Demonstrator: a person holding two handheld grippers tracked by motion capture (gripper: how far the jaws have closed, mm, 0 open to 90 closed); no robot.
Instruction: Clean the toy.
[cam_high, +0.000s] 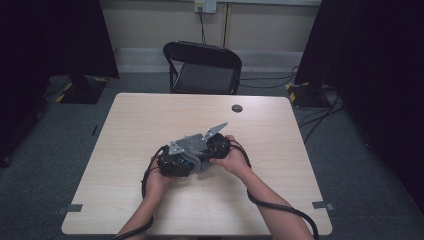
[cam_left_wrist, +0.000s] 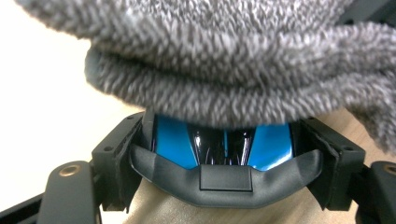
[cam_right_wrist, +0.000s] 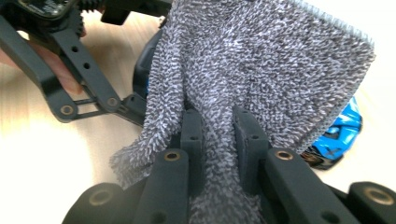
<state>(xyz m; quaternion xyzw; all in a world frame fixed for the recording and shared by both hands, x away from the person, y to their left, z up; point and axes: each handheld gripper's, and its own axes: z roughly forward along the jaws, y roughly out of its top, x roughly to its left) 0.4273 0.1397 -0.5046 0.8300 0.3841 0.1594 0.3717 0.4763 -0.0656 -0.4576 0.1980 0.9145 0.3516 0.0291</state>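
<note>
A small blue toy car (cam_left_wrist: 173, 142) sits crosswise between the jaws of my left gripper (cam_left_wrist: 226, 150), which is shut on its sides. A grey fuzzy cloth (cam_left_wrist: 224, 60) lies draped over the car's top. My right gripper (cam_right_wrist: 218, 122) is shut on that cloth (cam_right_wrist: 261, 60), pinching a fold of it; the car's blue end (cam_right_wrist: 343, 130) peeks out at the cloth's right edge. From above, both hands meet mid-table, left gripper (cam_high: 175, 162) and right gripper (cam_high: 217, 147) close together with the cloth (cam_high: 192, 145) between them.
The light wooden table (cam_high: 150, 115) has a small dark round spot (cam_high: 237, 108) near its far edge. A black folding chair (cam_high: 205, 67) stands behind it. The left gripper's black link arm (cam_right_wrist: 74, 60) crosses the right gripper view at upper left. Cables trail from both grippers.
</note>
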